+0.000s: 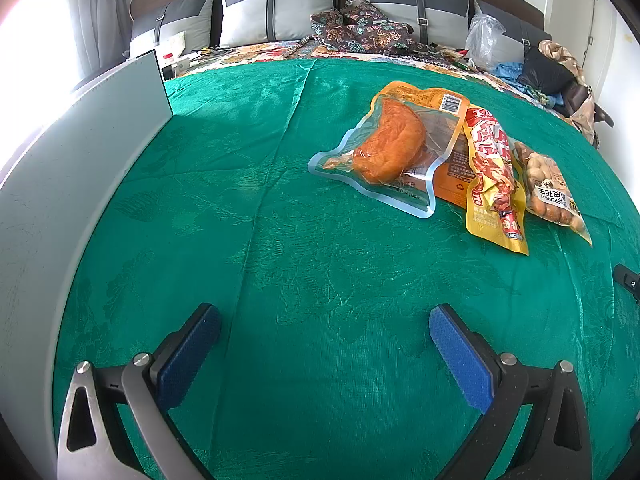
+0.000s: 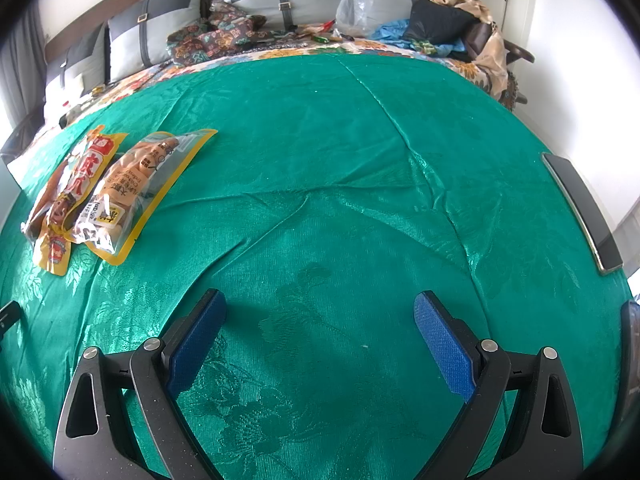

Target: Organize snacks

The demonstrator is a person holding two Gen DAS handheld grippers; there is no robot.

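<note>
Both grippers hover empty over the green cloth (image 1: pixel 248 184), jaws spread wide: the left gripper (image 1: pixel 324 332) points across the cloth toward the snacks, which lie ahead and to its right, well apart from its blue pads (image 1: pixel 460 356); the right gripper (image 2: pixel 320 320) faces bare cloth, with the snacks far off to its left. Three packs lie in an overlapping heap. A clear pouch (image 1: pixel 384 152) holding an orange piece of meat rests partly on an orange pack beneath it; a red-and-yellow pack (image 1: pixel 496 176) leans over that pack's right side, and a peanut bag (image 1: pixel 552 188) lies just beside it, their edges overlapping. From the right wrist view the peanut bag (image 2: pixel 136 192) sits on top of the red-and-yellow pack (image 2: pixel 64 200). All look light, thin and floppy, with glossy film that is probably slippery; the vacuum-sealed meat seems the firmest and heaviest, while the peanuts would likely shift and sag when lifted. Flat sealed borders look like the best holds: the clear pouch's near corner or side seam, and the bottom seam of the red-and-yellow pack, which juts toward the left gripper. Pinching through the middle risks crushing peanuts or snagging two packs at once. A pale box wall (image 1: pixel 80 160) stands along the left edge, possibly where the snacks belong. Both tools are held low, tilted down toward the cloth, neither touching anything.
</note>
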